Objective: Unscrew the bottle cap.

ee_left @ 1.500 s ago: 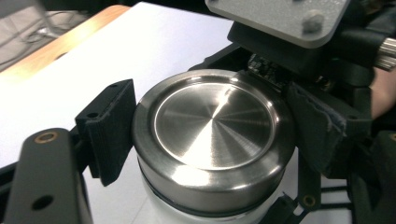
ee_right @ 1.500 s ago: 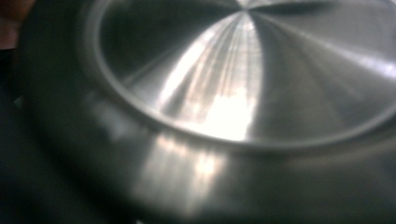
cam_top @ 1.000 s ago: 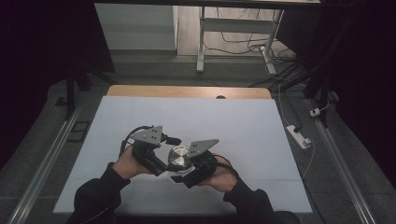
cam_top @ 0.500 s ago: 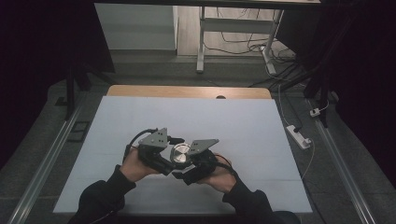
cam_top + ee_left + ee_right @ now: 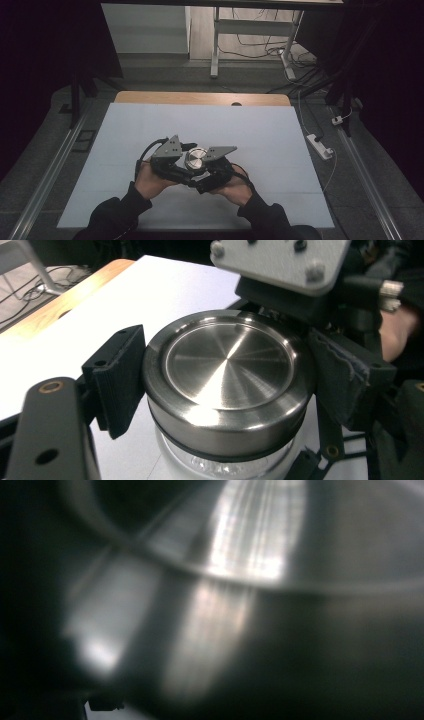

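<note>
A small glass jar (image 5: 220, 465) with a round brushed-metal lid (image 5: 195, 159) is held just above the white table between the person's two hands. In the left gripper view my left gripper (image 5: 225, 385) is shut on the lid (image 5: 227, 360), with one black pad (image 5: 120, 375) pressed against its rim on each side. My right gripper (image 5: 202, 172) meets the jar from the right and is shut on it below the lid, and its grey plate (image 5: 280, 262) rises behind the lid. The right gripper view is a blur of metal lid (image 5: 250, 545) very close up, and its jaws are hidden.
The white table top (image 5: 250, 130) has a wooden strip (image 5: 200, 98) along its far edge. A white power strip (image 5: 320, 146) with a cable lies on the floor to the right. Table legs (image 5: 216, 45) and cables stand beyond the far edge.
The left gripper has moved right to the jar and its jaws have shut on the lid. The right hand has kept the jar in place.
</note>
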A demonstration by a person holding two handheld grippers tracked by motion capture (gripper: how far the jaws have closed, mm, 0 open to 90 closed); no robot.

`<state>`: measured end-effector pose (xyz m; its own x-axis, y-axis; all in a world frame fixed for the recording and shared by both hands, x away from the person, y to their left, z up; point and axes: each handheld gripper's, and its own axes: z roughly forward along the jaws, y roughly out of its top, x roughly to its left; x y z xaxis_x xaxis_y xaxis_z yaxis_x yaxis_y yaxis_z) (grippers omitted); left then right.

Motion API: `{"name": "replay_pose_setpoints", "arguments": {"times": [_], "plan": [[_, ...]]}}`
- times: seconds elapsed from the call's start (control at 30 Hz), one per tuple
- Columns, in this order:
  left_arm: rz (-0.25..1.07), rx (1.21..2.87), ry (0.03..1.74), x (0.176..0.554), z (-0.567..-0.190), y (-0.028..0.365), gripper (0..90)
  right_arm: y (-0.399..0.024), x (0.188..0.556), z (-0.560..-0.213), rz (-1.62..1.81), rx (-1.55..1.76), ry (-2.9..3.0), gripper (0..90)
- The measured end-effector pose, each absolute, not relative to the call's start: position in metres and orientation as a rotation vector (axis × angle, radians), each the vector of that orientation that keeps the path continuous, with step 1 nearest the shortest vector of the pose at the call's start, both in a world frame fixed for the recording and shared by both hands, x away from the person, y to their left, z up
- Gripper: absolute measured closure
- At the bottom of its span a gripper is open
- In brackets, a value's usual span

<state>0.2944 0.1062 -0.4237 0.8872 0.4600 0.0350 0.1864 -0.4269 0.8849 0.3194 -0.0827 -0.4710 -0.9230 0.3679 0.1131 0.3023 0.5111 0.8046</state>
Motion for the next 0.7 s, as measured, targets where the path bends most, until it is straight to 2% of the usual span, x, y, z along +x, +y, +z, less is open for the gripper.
{"name": "replay_pose_setpoints", "arguments": {"times": [0.4, 0.7], "plan": [[0.402, 1.995, 0.501, 0.2894, -0.4218, 0.1034, 20.8, -0.0862, 0.3217, -0.4713, 1.391, 0.630, 2.622, 15.1], [0.385, 1.974, 0.501, 0.2897, -0.4181, 0.1097, 20.9, -0.0907, 0.3243, -0.4694, 1.402, 0.647, 2.596, 15.1]]}}
